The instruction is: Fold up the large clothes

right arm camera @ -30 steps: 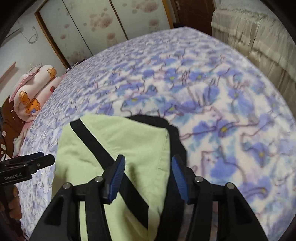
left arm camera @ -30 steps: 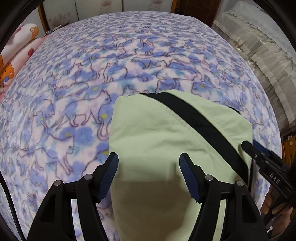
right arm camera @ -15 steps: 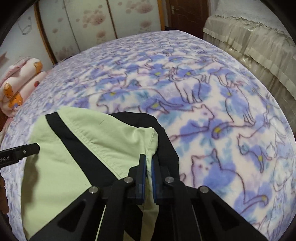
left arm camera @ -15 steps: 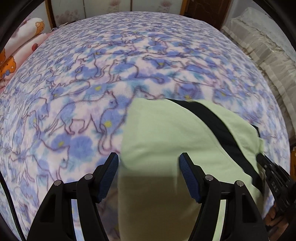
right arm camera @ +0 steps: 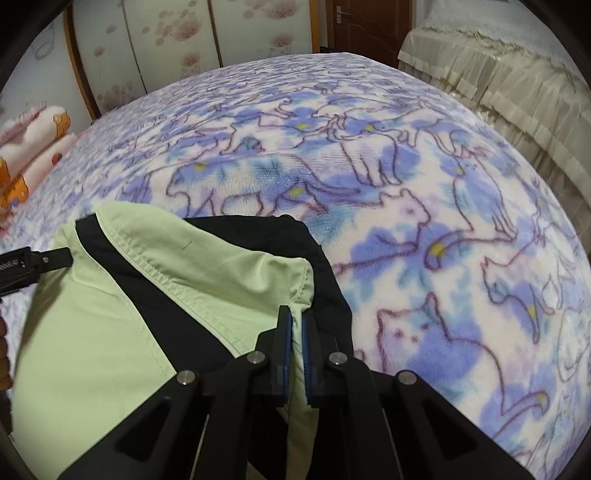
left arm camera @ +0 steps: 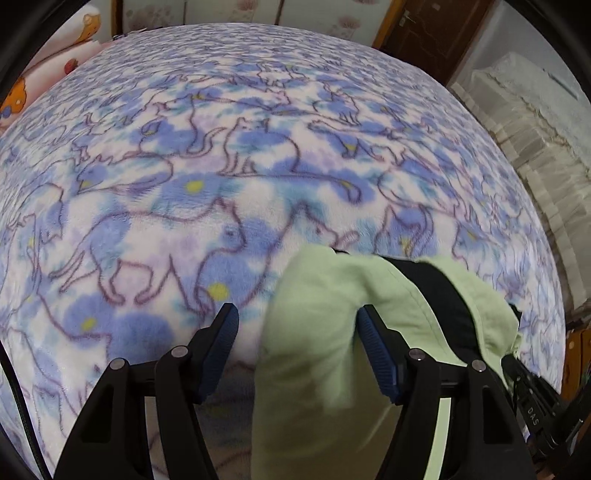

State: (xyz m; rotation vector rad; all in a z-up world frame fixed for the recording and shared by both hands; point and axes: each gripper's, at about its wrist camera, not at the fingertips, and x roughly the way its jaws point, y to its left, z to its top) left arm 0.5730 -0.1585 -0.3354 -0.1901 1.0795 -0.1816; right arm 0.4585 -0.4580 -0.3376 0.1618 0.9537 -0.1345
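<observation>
A bed fills the room, covered with a fleece blanket (right arm camera: 424, 206) printed with blue and purple cats; a wooden door (right arm camera: 369, 26) and a cream bedspread (right arm camera: 509, 85) stand behind it.

The right gripper (right arm camera: 294, 321) is pressed nearly closed on a light green corner of the garment (right arm camera: 110, 332), which lies on the near part of the blanket. A black band (right arm camera: 122, 280) crosses the green cloth. One second ago these jaws stood open over the same corner.

The left gripper (left arm camera: 297, 339) has its jaws standing wide, and a raised fold of the green cloth sits between them, close against the right pad (left arm camera: 376, 354); whether it really touches I cannot tell, because the cloth is blurred there. Compared with one second ago, this gripper is lower and closer to the cloth edge.

The lower part of the garment is cut off by both frames. A pink rolled blanket (right arm camera: 33, 147) shows only partly at the left.
</observation>
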